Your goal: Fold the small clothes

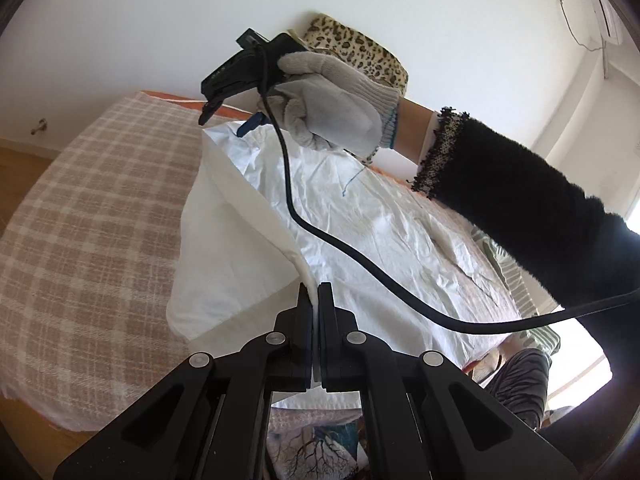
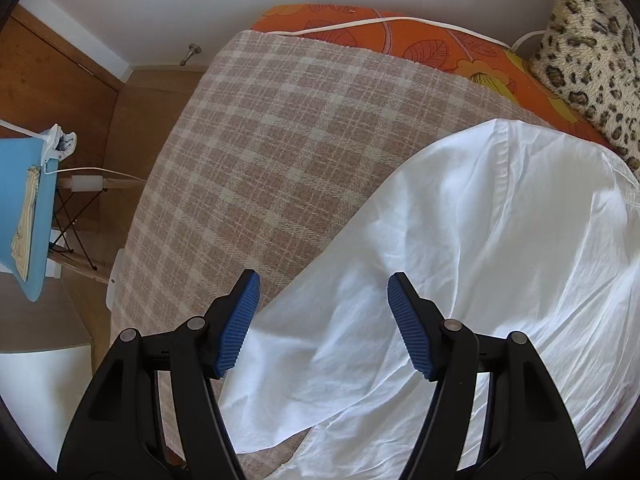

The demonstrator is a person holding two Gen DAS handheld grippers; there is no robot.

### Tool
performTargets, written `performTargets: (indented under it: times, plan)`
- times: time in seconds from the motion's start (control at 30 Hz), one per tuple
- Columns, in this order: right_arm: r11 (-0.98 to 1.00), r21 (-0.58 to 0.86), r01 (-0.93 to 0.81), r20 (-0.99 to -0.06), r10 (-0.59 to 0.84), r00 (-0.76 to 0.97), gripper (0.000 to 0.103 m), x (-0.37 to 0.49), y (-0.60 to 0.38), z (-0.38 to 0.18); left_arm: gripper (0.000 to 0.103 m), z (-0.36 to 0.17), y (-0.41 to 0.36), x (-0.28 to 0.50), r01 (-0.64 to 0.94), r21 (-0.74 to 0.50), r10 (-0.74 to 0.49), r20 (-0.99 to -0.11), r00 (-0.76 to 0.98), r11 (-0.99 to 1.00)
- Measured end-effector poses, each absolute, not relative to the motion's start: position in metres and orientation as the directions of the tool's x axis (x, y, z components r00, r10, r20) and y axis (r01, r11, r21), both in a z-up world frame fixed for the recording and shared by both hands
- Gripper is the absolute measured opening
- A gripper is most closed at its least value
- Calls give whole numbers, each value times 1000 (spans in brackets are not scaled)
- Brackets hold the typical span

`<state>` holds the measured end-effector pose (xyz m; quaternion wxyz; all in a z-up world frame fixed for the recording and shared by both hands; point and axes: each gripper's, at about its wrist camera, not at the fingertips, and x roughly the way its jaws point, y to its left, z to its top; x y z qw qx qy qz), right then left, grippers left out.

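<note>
A bed (image 2: 256,168) under a beige checked blanket fills most of both views, running from the lower left of each frame up toward a white wall. An orange flowered sheet (image 2: 420,44) shows along its far edge, and a leopard-print cushion (image 2: 592,52) sits in the upper right of the right wrist view.

A white garment (image 2: 500,240) lies crumpled across the right half of the bed. In the right wrist view it spreads from the upper right down to the lower middle, its long axis running on that diagonal, with one narrower flap (image 2: 304,380) reaching toward the bottom of the frame.

In the left wrist view, a gloved hand (image 1: 332,100) with a dark fuzzy sleeve reaches in from the right, holding the right claw (image 1: 224,108) above the far end of the garment, tips pointing down. A black cable (image 1: 360,252) trails from it across the cloth.

The left claw (image 1: 315,292), bottom centre of its own view, is fully closed on a fold of the garment's near edge, and the cloth rises from the bed to the pinch.

The right claw (image 2: 324,312) stands wide open with nothing between its blue pads (image 2: 240,320). The garment lies directly below and beyond it, the flap's edge passing under the gap. It is probably the hand nearer the far end, so it is likely placed to take a second hold there.
</note>
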<state>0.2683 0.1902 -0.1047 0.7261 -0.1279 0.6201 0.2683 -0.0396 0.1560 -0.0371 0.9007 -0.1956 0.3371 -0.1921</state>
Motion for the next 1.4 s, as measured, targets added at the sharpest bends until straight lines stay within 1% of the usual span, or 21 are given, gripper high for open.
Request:
performTargets:
  times: [0.13,0.23,0.3,0.33,0.37,0.47,0.57,0.67,0.77,0.8,0.83,0.9,0.97,1.03,1.07,1.1,1.17,1.2,1.3,1.37,1.4]
  plan:
    - [829,121,-546,-975,201,90,70,272,190,-112,1,-43,136,-43,273,-456,-511,-560,652,847]
    - [824,54,-564,-983,144,116,69,271,185,-114,1,-49,129,-43,284,-459,-526,-578,624,842]
    - [819,32,-573,-984,127,127,50,270,177,-115,1,-49,126,-46,290,-457,-530,-582,617,841]
    - [821,32,-570,-985,124,124,29,271,171,-115,1,-48,124,-48,294,-451,-527,-583,618,843]
    - [829,45,-557,-984,132,118,14,274,164,-115,1,-47,123,-48,299,-449,-530,-582,617,842]
    - [836,104,-539,-969,207,134,5,277,142,-105,1,-45,116,-43,309,-435,-526,-583,619,846]
    - [826,233,-513,-923,355,151,3,279,112,-85,1,-49,103,-33,327,-398,-513,-603,611,857]
    - [803,375,-463,-851,496,172,3,287,79,-79,1,-63,92,-26,343,-400,-527,-637,563,850]
    - [784,444,-434,-822,549,151,3,292,54,-95,3,-79,79,-23,335,-414,-532,-685,498,847]
    - [780,449,-435,-821,553,145,3,292,53,-102,8,-81,77,-25,335,-425,-540,-695,475,841]
    - [791,429,-436,-831,535,153,3,293,53,-109,12,-82,76,-26,330,-431,-542,-700,464,840]
    - [824,378,-423,-866,476,154,7,295,51,-120,15,-75,81,-35,319,-452,-553,-690,467,833]
    - [856,313,-412,-900,406,158,20,297,45,-122,16,-61,94,-47,322,-467,-566,-649,509,824]
    - [864,251,-437,-904,371,215,24,290,38,-110,24,-55,112,-53,279,-439,-516,-644,565,854]
    - [866,207,-454,-900,351,259,31,285,33,-100,24,-57,122,-55,248,-449,-503,-645,575,859]
    - [869,164,-466,-890,334,309,34,279,31,-89,24,-62,132,-55,209,-476,-501,-648,573,854]
    - [852,133,-506,-856,356,376,43,264,31,-67,24,-78,145,-51,126,-553,-521,-648,556,823]
    - [824,155,-545,-841,399,366,45,256,34,-59,24,-85,148,-48,97,-572,-525,-655,543,814]
    - [732,177,-658,-829,471,301,50,232,64,-50,24,-93,145,-41,75,-519,-474,-699,536,851]
    - [699,120,-705,-842,448,301,54,218,92,-56,25,-88,140,-39,87,-479,-442,-705,555,874]
    - [695,95,-713,-852,427,303,55,215,103,-61,28,-84,134,-39,96,-448,-419,-709,568,889]
